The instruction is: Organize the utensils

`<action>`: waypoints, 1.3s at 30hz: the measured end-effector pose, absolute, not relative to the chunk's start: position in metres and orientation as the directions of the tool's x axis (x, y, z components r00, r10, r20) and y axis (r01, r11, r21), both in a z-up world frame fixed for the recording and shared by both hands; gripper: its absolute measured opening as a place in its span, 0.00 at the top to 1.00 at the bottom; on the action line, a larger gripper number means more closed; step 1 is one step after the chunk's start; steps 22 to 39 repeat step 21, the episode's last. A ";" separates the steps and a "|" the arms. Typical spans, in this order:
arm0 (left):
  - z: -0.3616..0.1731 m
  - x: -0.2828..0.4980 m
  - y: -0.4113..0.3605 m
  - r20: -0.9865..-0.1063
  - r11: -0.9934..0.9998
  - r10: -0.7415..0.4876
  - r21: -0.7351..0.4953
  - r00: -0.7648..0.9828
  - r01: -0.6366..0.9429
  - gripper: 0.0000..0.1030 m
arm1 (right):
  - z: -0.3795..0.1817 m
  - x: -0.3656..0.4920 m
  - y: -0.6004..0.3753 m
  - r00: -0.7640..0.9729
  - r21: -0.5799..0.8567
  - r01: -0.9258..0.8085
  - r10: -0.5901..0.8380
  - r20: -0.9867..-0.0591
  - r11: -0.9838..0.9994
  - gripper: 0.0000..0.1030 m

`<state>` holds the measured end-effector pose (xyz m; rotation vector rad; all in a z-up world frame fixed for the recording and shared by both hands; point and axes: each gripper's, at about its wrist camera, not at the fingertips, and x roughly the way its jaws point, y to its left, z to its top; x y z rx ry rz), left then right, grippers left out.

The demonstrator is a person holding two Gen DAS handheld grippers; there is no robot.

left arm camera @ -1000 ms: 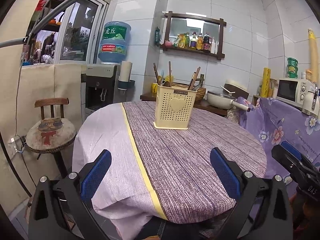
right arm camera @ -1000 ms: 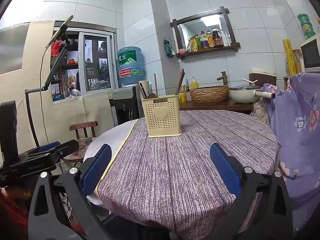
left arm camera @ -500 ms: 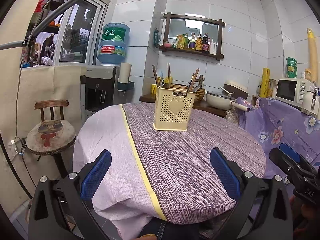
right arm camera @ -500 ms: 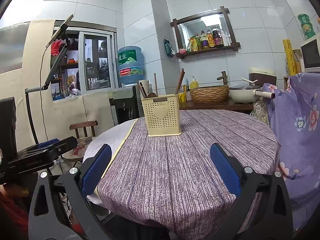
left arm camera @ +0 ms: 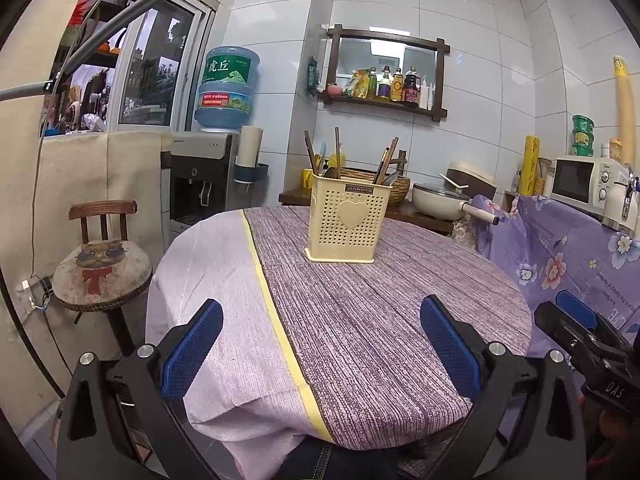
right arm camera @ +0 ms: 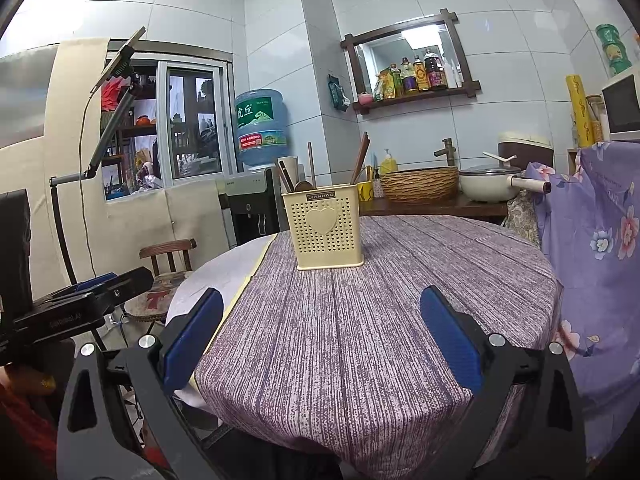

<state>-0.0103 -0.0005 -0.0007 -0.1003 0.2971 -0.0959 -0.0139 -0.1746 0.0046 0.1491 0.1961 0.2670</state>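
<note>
A cream perforated utensil holder (left arm camera: pixel 347 222) with a heart on its front stands upright on the round table (left arm camera: pixel 360 320); it also shows in the right wrist view (right arm camera: pixel 326 232). Chopsticks and spoons (left arm camera: pixel 338 154) stick up out of it, also seen in the right wrist view (right arm camera: pixel 360 158). My left gripper (left arm camera: pixel 320 328) is open and empty over the near table edge. My right gripper (right arm camera: pixel 322 322) is open and empty, also at the near edge. No loose utensil shows on the table.
A purple striped cloth (right arm camera: pixel 380 312) covers the table. A wooden chair (left arm camera: pixel 102 264) stands at the left. A floral purple cover (left arm camera: pixel 568 248) lies at the right. A water dispenser (left arm camera: pixel 200 176), basket (right arm camera: pixel 420 184) and pot (right arm camera: pixel 490 188) stand behind the table.
The left wrist view has dropped slightly, so the holder sits a little higher in frame. The right gripper has barely moved. Both grippers stay open.
</note>
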 end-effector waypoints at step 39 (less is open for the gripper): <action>-0.004 -0.005 0.001 -0.320 0.991 -0.101 -0.115 0.942 0.067 0.05 | 0.002 -0.013 -0.174 0.943 0.179 -0.247 0.279 -0.182 0.952 0.05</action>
